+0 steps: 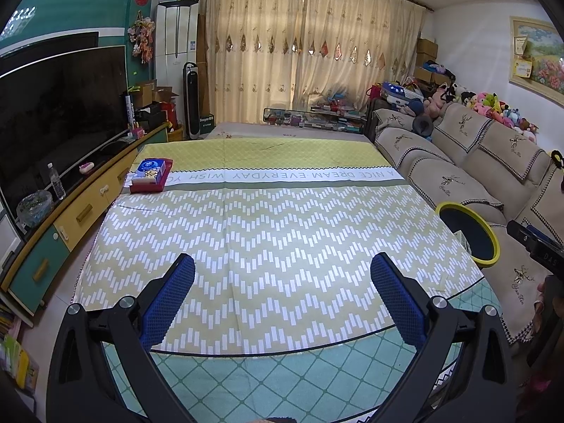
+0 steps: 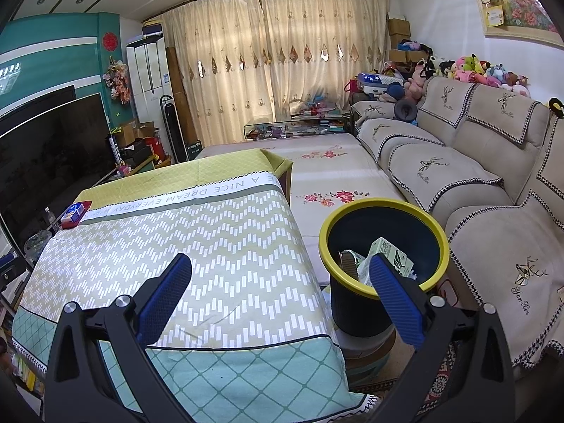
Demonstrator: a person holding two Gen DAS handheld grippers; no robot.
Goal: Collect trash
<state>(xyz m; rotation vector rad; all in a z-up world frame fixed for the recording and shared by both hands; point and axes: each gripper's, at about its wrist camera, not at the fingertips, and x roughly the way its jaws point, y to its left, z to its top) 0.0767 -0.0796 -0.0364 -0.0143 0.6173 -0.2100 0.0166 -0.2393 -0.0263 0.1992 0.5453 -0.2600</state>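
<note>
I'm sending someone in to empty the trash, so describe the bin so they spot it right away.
Find the long beige sofa along the right wall, then look at the gap between it and the cloth-covered table. The trash bin stands there: a dark round bucket with a bright yellow rim, a carton poking up inside. Nothing else nearby is round or yellow-edged.

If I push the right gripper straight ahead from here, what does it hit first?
Probably the tablecloth near the table's right edge: the open right gripper points over it, with the trash bin just right of that line. Depth is unclear.
</note>
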